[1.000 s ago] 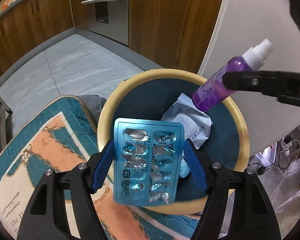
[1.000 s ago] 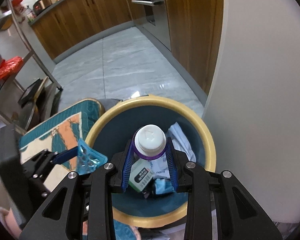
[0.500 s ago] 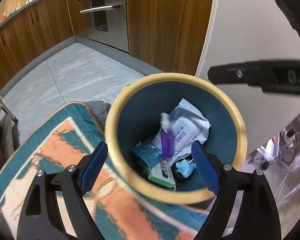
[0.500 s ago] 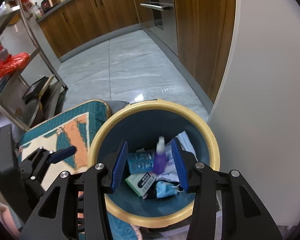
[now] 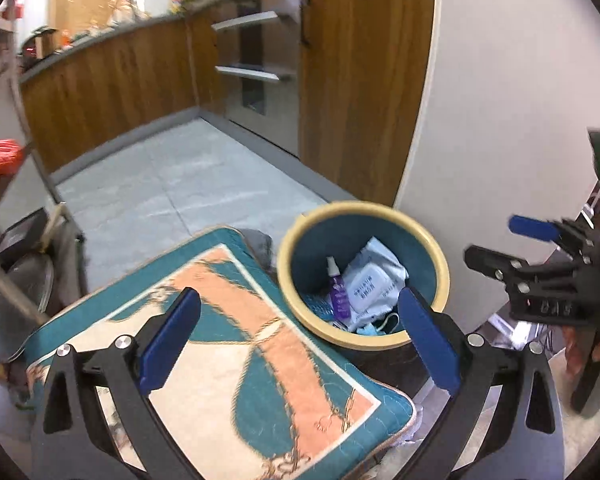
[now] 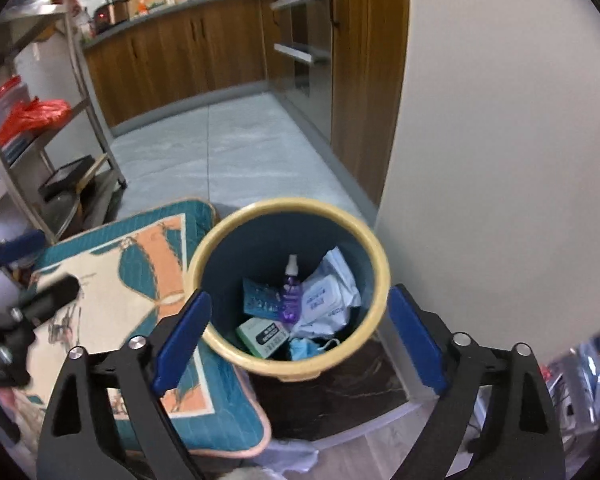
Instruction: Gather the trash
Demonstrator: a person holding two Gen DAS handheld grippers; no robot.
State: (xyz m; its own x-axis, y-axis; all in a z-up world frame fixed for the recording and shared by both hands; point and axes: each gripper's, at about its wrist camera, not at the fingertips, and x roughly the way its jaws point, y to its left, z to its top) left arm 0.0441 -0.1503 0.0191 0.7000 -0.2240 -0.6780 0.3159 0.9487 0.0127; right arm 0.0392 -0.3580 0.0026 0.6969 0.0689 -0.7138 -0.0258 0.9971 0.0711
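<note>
A round bin with a yellow rim point(image 5: 442, 276) point(image 6: 374, 256) and dark teal inside stands on the floor by a white wall. In it lie a purple spray bottle point(image 6: 291, 294) point(image 5: 338, 294), a blue blister pack point(image 6: 260, 298), a white wipes pack point(image 6: 324, 296) point(image 5: 370, 284), a green and white box point(image 6: 263, 336) and a blue mask point(image 6: 302, 349). My left gripper point(image 5: 298, 338) is open and empty above and left of the bin. My right gripper point(image 6: 298, 338) is open and empty above the bin's near rim; it also shows in the left wrist view point(image 5: 536, 280).
A teal, orange and cream cushion point(image 5: 236, 360) point(image 6: 112, 300) lies left of the bin. Wooden cabinets point(image 6: 180, 56) and an oven front point(image 5: 256, 76) stand across the grey tiled floor point(image 6: 228, 152). A metal rack point(image 6: 32, 120) stands at the left.
Both grippers opened: the blister pack and the purple spray bottle fell into the bin. Both grippers have since pulled up and back from the bin.
</note>
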